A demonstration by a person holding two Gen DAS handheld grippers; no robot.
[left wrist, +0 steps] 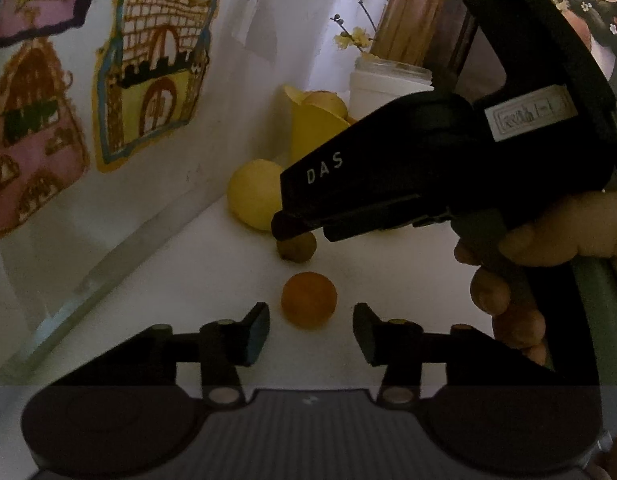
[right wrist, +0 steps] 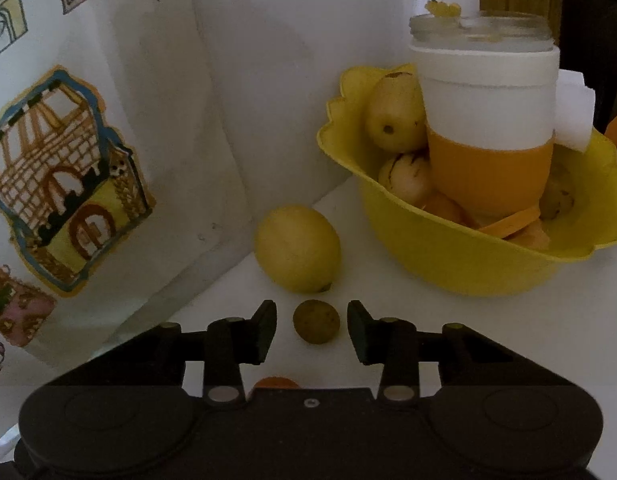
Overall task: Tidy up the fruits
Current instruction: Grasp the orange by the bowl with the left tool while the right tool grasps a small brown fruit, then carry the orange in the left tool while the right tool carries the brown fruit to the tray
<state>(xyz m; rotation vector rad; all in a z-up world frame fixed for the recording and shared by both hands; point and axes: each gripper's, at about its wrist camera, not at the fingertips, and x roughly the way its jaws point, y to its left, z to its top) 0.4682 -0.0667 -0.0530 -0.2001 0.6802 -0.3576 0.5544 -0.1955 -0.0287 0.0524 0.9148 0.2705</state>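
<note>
White table (right wrist: 508, 340); bowl's (right wrist: 448, 264) contents right-view only.

A plain white tabletop (right wrist: 488, 340) carries a smooth yellow lemon (right wrist: 298, 249), a small round brown fruit (right wrist: 316, 321), a round orange fruit (left wrist: 309, 300) and a scalloped yellow plastic bowl (right wrist: 448, 256).

On the white table (left wrist: 180, 280), an orange fruit (left wrist: 308, 300) lies just beyond the left gripper (left wrist: 311, 330), whose jaws stand apart, touching nothing. Farther off, the right gripper (left wrist: 296, 232), held by a hand (left wrist: 548, 248), reaches a small brown fruit (left wrist: 298, 249) beside a lemon (left wrist: 254, 196). A yellow bowl (left wrist: 312, 128) sits behind.
</note>
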